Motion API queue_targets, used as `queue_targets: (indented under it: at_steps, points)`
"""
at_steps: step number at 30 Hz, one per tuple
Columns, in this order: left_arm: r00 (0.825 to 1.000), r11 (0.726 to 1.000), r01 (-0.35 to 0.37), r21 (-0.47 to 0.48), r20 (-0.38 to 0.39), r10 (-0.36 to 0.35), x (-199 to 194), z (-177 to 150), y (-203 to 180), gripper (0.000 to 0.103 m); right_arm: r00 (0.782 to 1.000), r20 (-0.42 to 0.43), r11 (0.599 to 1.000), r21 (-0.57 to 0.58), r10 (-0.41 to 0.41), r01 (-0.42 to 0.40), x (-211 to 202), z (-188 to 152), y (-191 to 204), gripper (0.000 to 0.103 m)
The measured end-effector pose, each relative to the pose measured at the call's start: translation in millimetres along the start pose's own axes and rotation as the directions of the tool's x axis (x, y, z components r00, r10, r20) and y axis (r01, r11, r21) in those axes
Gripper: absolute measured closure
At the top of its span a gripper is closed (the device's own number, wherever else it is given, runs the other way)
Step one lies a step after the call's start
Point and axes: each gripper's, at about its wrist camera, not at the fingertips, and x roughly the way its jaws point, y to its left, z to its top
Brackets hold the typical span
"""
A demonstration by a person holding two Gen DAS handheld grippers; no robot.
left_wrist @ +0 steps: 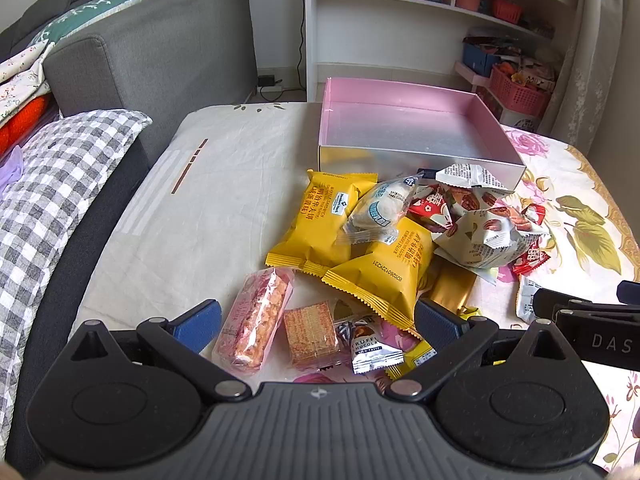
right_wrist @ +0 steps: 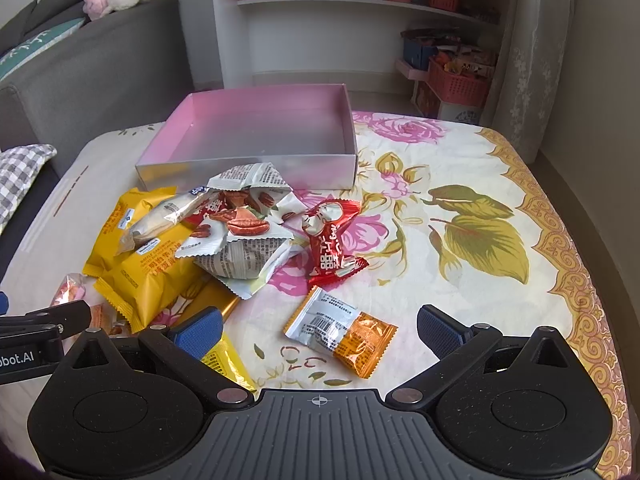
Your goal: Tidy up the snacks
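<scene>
A pile of wrapped snacks lies on a cloth-covered table in front of an empty pink-lined box (left_wrist: 404,128) (right_wrist: 256,132). Two yellow wafer packs (left_wrist: 320,220) (right_wrist: 148,276), a white cake pack (left_wrist: 380,208), nut packs (left_wrist: 488,232) (right_wrist: 244,236) and a red candy pack (right_wrist: 332,240) form the pile. My left gripper (left_wrist: 318,330) is open and low over a pink bar (left_wrist: 256,320), a biscuit pack (left_wrist: 310,330) and a truffle sachet (left_wrist: 370,346). My right gripper (right_wrist: 320,330) is open around an orange-and-white sachet (right_wrist: 342,330) lying on the cloth.
A grey sofa (left_wrist: 152,52) with a checked cushion (left_wrist: 60,184) borders the table's left side. White shelves (left_wrist: 420,12) and pink baskets (left_wrist: 520,88) stand behind. The floral cloth (right_wrist: 480,220) to the right of the pile is bare.
</scene>
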Motion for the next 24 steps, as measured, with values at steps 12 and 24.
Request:
queue_targets:
  at_steps: [12,24]
  points:
    - [1.000,1.000,-0.002,0.000,-0.002,0.002,2.1,0.9,1.3,0.000,0.999,0.027,1.000,-0.016,-0.019,0.019,0.0,-0.5,2.2,0.000]
    - [1.000,1.000,-0.001,0.004,-0.002,0.001,3.0,4.7,2.9,0.000,0.995,0.066,0.995,-0.051,-0.079,0.083,-3.2,9.3,2.2,0.000]
